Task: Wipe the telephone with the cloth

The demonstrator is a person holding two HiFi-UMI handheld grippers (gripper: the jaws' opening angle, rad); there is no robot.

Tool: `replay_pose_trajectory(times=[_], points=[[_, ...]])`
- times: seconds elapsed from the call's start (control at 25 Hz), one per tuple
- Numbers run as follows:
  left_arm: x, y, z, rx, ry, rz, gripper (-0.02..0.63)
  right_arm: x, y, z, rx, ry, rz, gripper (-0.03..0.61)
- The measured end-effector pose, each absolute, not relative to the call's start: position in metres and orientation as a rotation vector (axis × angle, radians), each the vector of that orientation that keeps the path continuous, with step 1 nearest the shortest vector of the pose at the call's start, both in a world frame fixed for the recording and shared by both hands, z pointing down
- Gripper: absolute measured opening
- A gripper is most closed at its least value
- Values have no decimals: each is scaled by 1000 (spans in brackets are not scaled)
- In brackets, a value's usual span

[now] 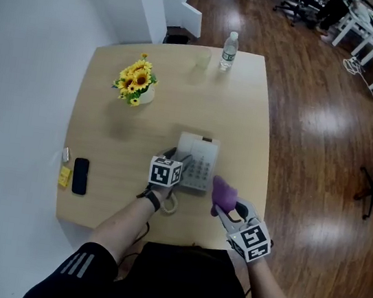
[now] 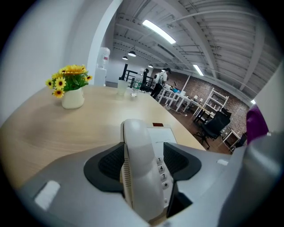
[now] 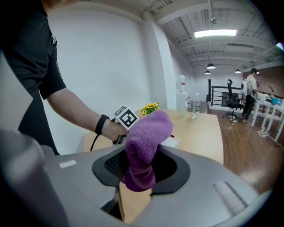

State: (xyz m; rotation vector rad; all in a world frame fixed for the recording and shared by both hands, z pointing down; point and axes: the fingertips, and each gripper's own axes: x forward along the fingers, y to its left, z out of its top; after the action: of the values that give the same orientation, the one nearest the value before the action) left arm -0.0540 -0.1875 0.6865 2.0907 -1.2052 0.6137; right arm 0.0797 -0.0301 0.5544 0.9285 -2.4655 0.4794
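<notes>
A grey desk telephone (image 1: 198, 162) lies near the table's front edge. Its handset (image 2: 141, 166) sits between the jaws of my left gripper (image 2: 143, 165), which is shut on it; the keypad (image 2: 161, 170) shows beside it. In the head view the left gripper (image 1: 172, 164) covers the phone's left side. A purple cloth (image 1: 223, 194) is pinched in my right gripper (image 1: 225, 205), just right of the phone. In the right gripper view the cloth (image 3: 144, 146) stands up between the jaws of the right gripper (image 3: 141, 170).
A vase of sunflowers (image 1: 137, 82) stands at the back left. A water bottle (image 1: 229, 50) is at the far edge. A black phone (image 1: 80, 175) and a yellow item (image 1: 64, 175) lie front left. The telephone's cord (image 1: 169, 203) coils at the front edge.
</notes>
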Motion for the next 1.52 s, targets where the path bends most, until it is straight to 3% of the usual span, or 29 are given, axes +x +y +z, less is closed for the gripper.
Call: replay_pose_trajectory(times=[0.56,0.68,0.84,1.52], points=[[-57,-79,575,2506,-939,479,272,59,-28,524,949,-2554,542,140],[-54,-41,557,2513,-890,383,238,51,-15,517,887,-2600,546,140],[-49,-1,547,2599,-970,443,238,48,11,510,800,-2644,520,140],[22,179,507,2540,-1108,300,241,139,184,495,698,-2739,507,139]])
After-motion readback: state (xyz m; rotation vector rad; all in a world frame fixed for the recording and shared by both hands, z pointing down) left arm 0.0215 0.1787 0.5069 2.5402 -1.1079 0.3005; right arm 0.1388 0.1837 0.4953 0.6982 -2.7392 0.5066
